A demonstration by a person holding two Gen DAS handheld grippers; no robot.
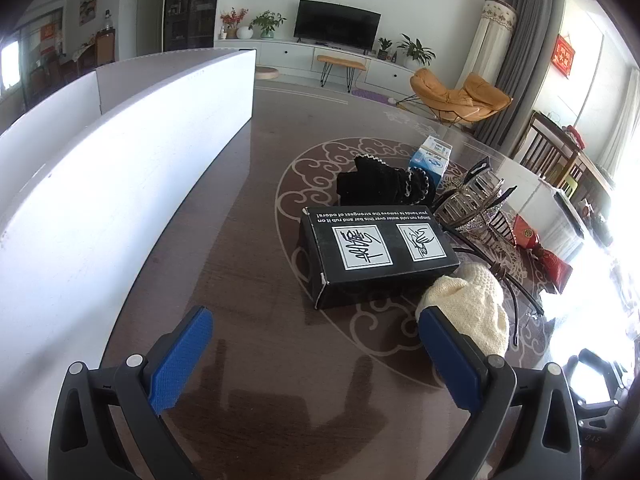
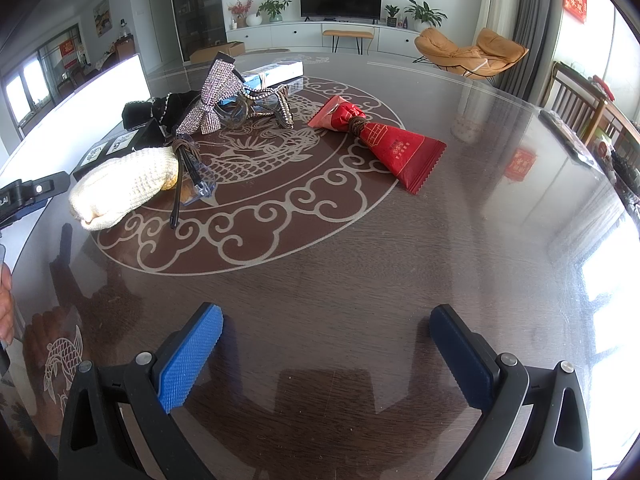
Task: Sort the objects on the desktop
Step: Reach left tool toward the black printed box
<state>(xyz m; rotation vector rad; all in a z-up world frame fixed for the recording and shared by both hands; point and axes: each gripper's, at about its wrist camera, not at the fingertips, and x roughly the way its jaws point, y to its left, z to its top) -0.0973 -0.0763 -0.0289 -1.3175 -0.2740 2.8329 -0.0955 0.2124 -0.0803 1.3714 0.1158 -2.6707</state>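
Note:
My left gripper [image 1: 316, 344] is open and empty above the dark table, just short of a black printed box [image 1: 376, 254]. A cream knitted item [image 1: 472, 304] lies by its right finger and also shows in the right wrist view [image 2: 124, 184]. Behind the box lie a black velvet pouch [image 1: 384, 186], a rhinestone bow [image 2: 216, 96], glasses [image 2: 260, 106] and a blue box [image 1: 430, 158]. My right gripper [image 2: 326, 346] is open and empty, well short of a red wrapped packet [image 2: 384, 142].
A white open-top box [image 1: 120, 160] runs along the table's left side. The round glass-topped table [image 2: 460, 240] has a patterned centre. A hand and the other gripper [image 2: 24, 196] show at the left edge. Chairs stand beyond the right edge.

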